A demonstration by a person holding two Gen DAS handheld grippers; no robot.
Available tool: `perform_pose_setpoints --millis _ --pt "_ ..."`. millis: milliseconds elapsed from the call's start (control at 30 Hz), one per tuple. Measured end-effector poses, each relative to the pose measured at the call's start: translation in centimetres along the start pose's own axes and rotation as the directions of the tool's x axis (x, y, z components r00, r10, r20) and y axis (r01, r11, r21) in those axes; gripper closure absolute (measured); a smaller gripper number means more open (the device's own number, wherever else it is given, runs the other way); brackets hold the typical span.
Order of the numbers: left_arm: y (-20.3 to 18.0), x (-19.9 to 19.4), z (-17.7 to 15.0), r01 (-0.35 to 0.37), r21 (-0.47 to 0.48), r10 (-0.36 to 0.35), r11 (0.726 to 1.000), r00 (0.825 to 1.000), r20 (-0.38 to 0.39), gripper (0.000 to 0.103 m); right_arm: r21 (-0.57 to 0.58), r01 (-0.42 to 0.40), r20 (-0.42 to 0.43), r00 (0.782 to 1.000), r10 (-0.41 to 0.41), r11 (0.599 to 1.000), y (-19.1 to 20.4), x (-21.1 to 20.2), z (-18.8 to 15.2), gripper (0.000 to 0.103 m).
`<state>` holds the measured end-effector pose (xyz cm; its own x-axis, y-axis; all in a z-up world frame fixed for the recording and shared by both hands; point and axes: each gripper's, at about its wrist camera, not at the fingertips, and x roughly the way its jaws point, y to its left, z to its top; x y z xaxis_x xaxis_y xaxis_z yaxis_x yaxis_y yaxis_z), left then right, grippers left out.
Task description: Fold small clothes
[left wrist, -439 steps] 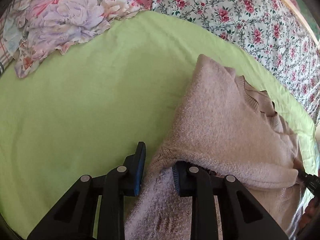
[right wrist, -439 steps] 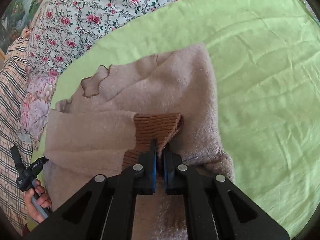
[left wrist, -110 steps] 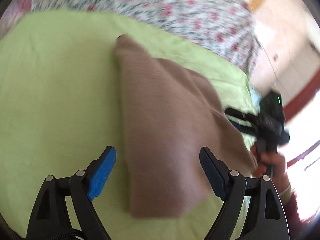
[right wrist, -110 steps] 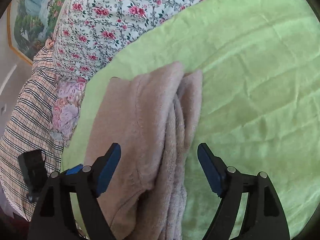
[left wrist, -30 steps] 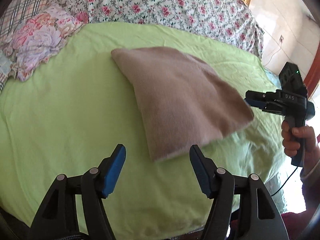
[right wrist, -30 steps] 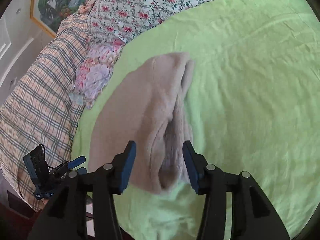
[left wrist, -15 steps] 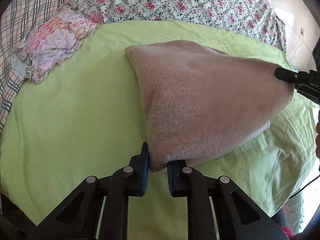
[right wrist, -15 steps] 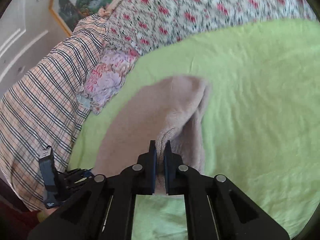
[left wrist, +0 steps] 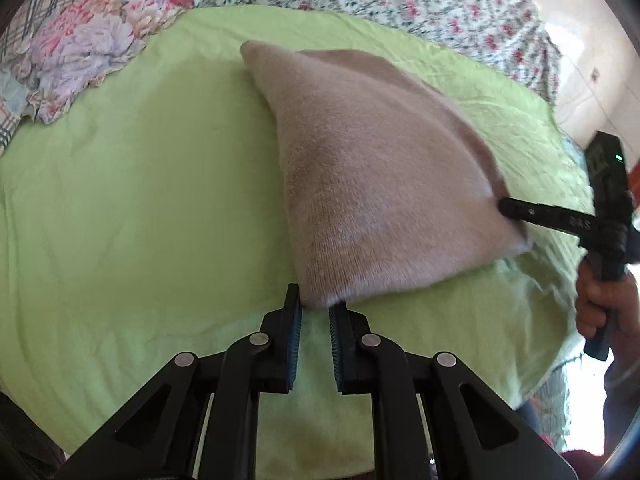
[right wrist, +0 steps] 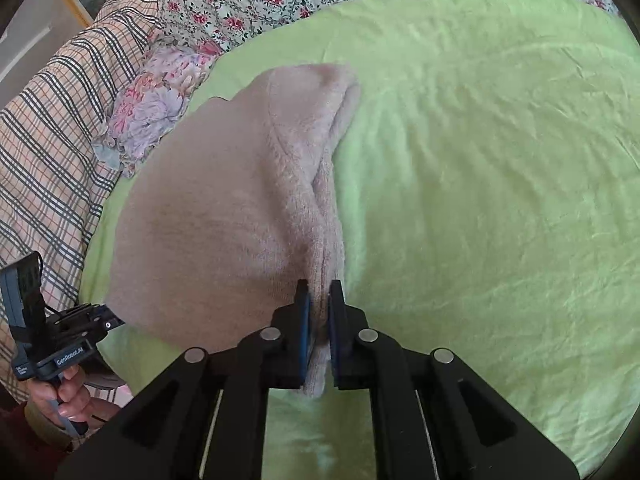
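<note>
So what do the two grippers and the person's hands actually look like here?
Both grippers, left gripper and right gripper, are black linkage frames with silver pivot pins and blue-padded fingers. The left's handle carries a white label reading roughly GenRobot.AI; the right's body shows a green light. The bare right hand grips a black handle.

Both grippers, the left gripper [left wrist: 314, 312] and the right gripper [right wrist: 319, 304], are black with blue pads [left wrist: 296, 340] and silver round screws [left wrist: 259, 338]. At 8 o'clock, a bare hand [right wrist: 68, 398] shows beside a dark red sleeve [right wrist: 24, 444].
</note>
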<state>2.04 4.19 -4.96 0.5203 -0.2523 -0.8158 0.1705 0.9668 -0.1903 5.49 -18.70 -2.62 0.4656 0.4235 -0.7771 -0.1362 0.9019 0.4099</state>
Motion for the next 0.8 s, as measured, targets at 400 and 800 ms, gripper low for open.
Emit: perform_pose_setpoints --millis 400,800 --pt "-1.5 -2.3 4.6 0.181 0.100 -0.192 0.978 0.974 0.120 0.085 0.210 -0.211 0.073 0.977 0.200 0.955 -2.1 3.0 7.3 0.066" --pt "-1.5 4.6 3.3 0.231 0.030 -0.231 0.973 0.973 -0.003 0.086 0.049 -0.050 0.025 0.999 0.049 0.998 -0.9 7.1 11.6 0.093"
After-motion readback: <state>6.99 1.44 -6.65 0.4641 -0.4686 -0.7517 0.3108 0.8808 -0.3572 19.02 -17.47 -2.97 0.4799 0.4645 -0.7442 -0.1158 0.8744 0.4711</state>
